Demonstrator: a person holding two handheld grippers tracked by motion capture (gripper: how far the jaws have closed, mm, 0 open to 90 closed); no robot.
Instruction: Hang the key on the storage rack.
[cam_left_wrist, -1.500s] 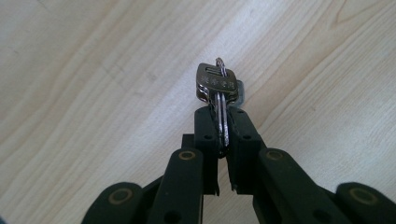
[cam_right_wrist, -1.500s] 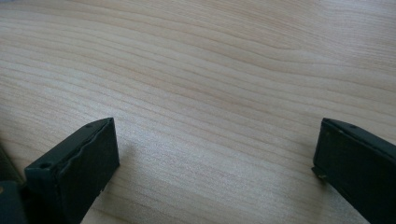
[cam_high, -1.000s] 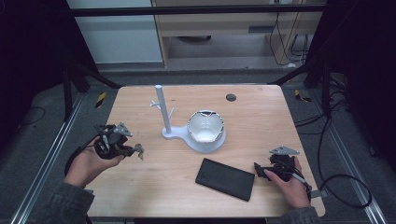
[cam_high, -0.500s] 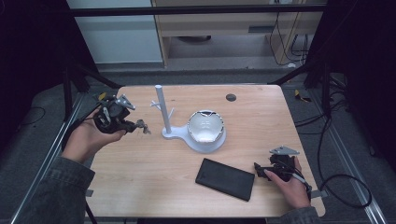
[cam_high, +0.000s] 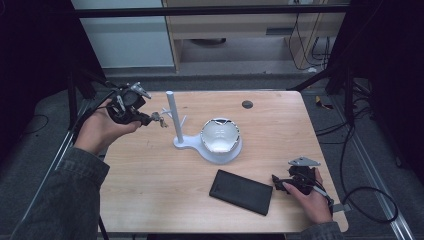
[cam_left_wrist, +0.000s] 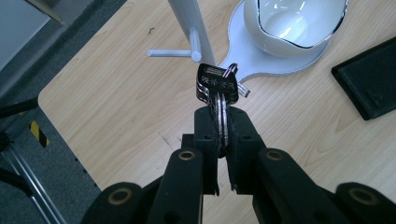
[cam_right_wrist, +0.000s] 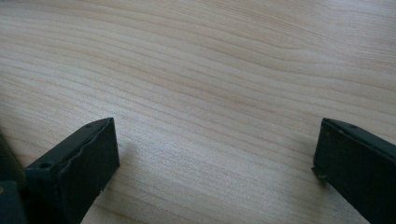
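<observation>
While left tool (cam_left_wrist: 219, 128) grips keys (cam_left_wrist: 215, 86) nr white stand (cam_high: 172, 117), right tool (cam_right_wrist: 215, 163) rests open on table (cam_right_wrist: 210, 70).

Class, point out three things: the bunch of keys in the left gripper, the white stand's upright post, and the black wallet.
bunch of keys (cam_left_wrist: 215, 86), left gripper view, on the black key head.
white stand (cam_high: 171, 112), high view, mid-post.
black wallet (cam_high: 241, 191), high view, centre of its top face.

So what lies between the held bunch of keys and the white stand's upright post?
Nothing: in the left gripper view the keys hang just short of the post, above bare wood.
</observation>
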